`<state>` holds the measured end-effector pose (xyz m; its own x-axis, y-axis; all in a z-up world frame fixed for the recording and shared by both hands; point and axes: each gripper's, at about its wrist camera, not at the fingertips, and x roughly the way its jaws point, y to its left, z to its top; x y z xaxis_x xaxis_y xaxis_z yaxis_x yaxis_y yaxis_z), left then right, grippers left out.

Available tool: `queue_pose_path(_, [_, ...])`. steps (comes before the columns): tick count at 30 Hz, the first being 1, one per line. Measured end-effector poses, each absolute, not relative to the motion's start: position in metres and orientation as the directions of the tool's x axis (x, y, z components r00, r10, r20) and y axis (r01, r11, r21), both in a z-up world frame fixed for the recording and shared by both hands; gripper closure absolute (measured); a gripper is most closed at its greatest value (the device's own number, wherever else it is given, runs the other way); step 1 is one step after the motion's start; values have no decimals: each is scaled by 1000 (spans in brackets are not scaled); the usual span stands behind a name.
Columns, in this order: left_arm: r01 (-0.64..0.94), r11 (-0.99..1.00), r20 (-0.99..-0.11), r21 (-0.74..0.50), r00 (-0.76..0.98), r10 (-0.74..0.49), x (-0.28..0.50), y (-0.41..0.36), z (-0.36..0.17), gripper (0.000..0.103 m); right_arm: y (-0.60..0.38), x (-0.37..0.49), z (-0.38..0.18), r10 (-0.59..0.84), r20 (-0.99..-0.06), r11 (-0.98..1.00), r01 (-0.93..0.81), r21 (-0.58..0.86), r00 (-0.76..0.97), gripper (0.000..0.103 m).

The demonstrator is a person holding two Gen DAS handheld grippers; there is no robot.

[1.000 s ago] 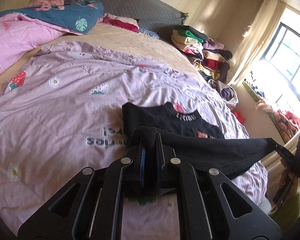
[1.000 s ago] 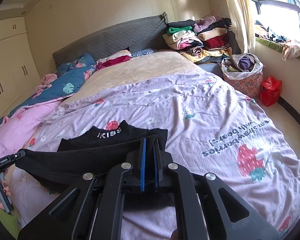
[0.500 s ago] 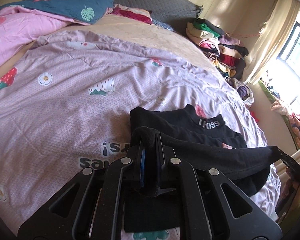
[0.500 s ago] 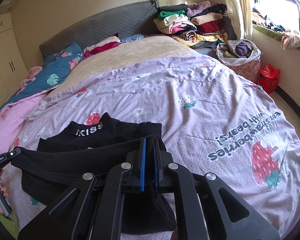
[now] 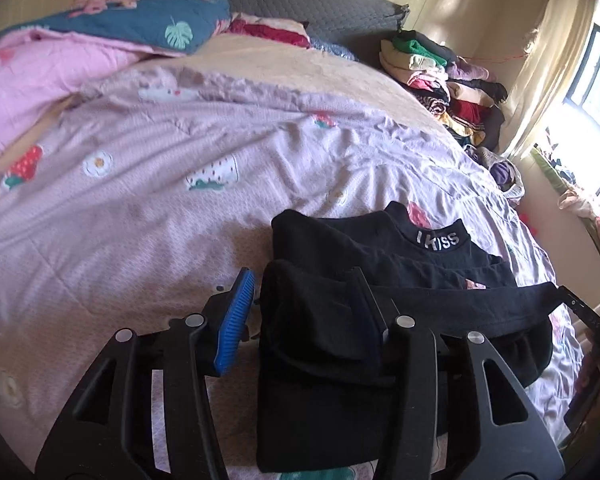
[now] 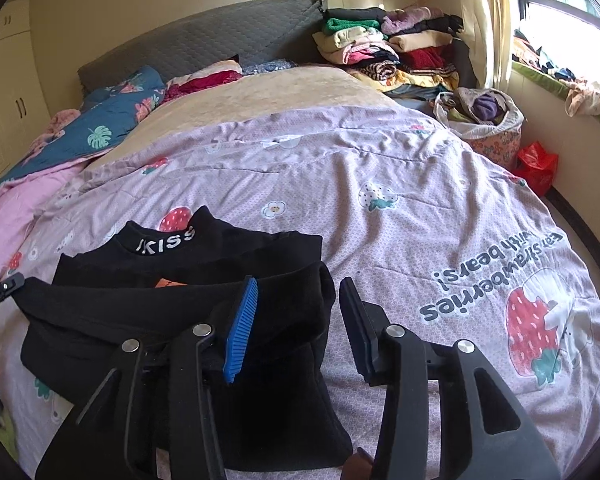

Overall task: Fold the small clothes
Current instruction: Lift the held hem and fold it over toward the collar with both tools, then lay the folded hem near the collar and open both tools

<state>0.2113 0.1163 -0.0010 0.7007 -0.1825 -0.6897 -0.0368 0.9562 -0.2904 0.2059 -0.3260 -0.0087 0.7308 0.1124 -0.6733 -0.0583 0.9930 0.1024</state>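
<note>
The black top [image 5: 364, 312] with "KISS" lettered on its collar [image 5: 438, 239] lies on the lilac strawberry-print quilt [image 5: 148, 208], its lower half doubled up over the body, the collar at the far end toward 12 o'clock. Your left gripper [image 5: 300, 304] is opening: its blue ribbed finger [image 5: 236, 320] stands clear of the cloth at 9 o'clock, while the folded corner drapes against the other finger, no longer pinched. Your right gripper [image 6: 296, 312] is opening too, with the opposite corner of the fold lying loose between its fingers [image 6: 242, 328], nearer the blue one. In the left wrist view the right gripper's tip sits at the fold's far end, toward 3 o'clock. Beyond the quilt, at 12 o'clock, runs a grey padded headboard [image 6: 204, 44]; stacked folded clothes [image 6: 388, 52] sit toward 1 o'clock, and a basket of laundry [image 6: 488, 120] stands toward 2 o'clock by the window.
</note>
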Motion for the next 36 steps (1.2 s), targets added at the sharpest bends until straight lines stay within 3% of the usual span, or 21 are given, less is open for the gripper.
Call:
queue_pose_path(6, [16,964,-678,-264,708,-197,193,105,9,56,-315,192,-9,150,-682,988,-125,86,716,56])
queue_pose_path(12, [50,961,-702,-271,673,-233,173,99,-1,58,-304,174,-12,191,-694,979,-185,84,694,58])
queue_pose_path(13, [59,962,-708,-268,665,-238,169,97,-3,61,-301,170,-13,203,-697,976,-203,84,688,71])
queue_pose_path(14, [67,963,-715,-260,657,-239,166,96,-5,74,-298,167,-15,207,-702,973,-216,78,682,82])
queue_pose_path(15, [82,965,-727,-251,643,-243,163,93,-9,88,-295,165,-16,211,-705,971,-227,73,677,84])
queue_pose_path(17, [104,966,-744,-239,620,-250,158,88,-16,97,-288,159,-23,225,-723,964,-259,65,653,91])
queue_pose_path(26, [118,981,-772,-153,606,-193,182,65,-41,97,-276,176,-59,177,-785,970,-242,36,594,91])
queue_pose_path(36, [79,989,-755,-127,638,-148,237,65,-39,96,-271,235,-63,161,-780,980,-193,53,605,91])
